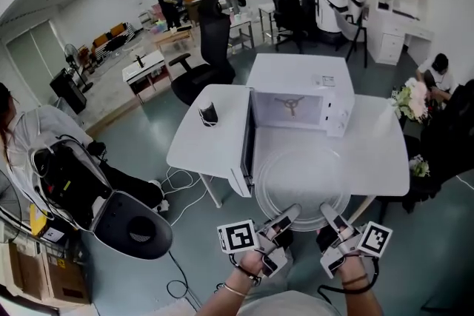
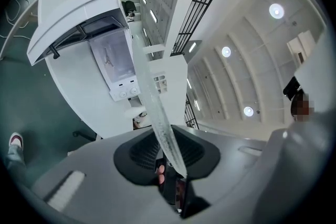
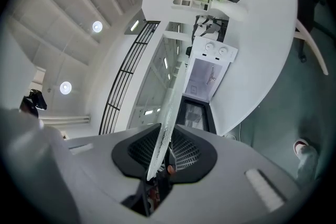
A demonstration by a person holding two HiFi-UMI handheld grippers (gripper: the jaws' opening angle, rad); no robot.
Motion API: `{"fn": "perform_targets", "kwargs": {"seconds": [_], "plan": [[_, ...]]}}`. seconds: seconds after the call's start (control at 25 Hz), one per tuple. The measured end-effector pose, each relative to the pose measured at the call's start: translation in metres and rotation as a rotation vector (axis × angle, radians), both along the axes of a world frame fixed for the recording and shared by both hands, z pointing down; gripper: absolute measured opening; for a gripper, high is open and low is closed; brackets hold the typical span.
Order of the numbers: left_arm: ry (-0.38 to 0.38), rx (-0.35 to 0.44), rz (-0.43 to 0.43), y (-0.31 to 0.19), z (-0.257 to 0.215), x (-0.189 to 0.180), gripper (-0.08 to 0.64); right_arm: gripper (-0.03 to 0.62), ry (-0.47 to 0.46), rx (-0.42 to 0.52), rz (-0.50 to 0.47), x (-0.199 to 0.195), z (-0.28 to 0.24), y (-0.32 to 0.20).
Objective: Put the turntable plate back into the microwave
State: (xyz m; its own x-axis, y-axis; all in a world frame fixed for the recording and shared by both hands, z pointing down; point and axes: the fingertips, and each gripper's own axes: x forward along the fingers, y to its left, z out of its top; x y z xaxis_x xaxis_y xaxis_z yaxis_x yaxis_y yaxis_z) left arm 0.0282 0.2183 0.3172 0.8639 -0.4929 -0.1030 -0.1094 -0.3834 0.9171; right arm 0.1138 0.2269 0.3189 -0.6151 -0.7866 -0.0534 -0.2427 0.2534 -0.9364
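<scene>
A clear glass turntable plate (image 1: 302, 181) hangs level in front of the white microwave (image 1: 296, 96), whose door (image 1: 245, 152) stands open to the left. Inside the cavity the roller ring hub (image 1: 291, 106) shows. My left gripper (image 1: 285, 218) is shut on the plate's near left rim, and my right gripper (image 1: 331, 217) is shut on its near right rim. In the left gripper view the plate (image 2: 157, 107) runs edge-on between the pads, toward the microwave (image 2: 113, 60). The right gripper view shows the same plate (image 3: 167, 128) edge-on, with the microwave (image 3: 209, 73) beyond it.
The microwave stands on a white table (image 1: 215, 144) with a small dark object (image 1: 209, 114) at its left. A black office chair (image 1: 137, 229) sits at lower left, another chair (image 1: 204, 74) behind the table. Flowers (image 1: 412, 96) and a seated person (image 1: 437, 74) are at right.
</scene>
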Motion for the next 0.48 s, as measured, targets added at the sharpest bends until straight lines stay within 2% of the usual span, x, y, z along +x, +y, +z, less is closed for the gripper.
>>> {"fn": "perform_targets", "kwargs": {"seconds": [0.12,0.28,0.48], "plan": [[-0.006,0.018,0.004,-0.014,0.001,0.003,0.064,0.064,0.0,-0.006,0.008,0.003,0.0,-0.012],[0.028,-0.027,0.012,-0.032,0.004,0.01,0.064,0.064,0.01,-0.011,0.012,0.009,0.001,-0.032],[0.01,0.004,0.028,-0.069,0.007,0.023,0.069,0.064,0.011,-0.026,0.019,0.021,0.008,-0.067]]}}
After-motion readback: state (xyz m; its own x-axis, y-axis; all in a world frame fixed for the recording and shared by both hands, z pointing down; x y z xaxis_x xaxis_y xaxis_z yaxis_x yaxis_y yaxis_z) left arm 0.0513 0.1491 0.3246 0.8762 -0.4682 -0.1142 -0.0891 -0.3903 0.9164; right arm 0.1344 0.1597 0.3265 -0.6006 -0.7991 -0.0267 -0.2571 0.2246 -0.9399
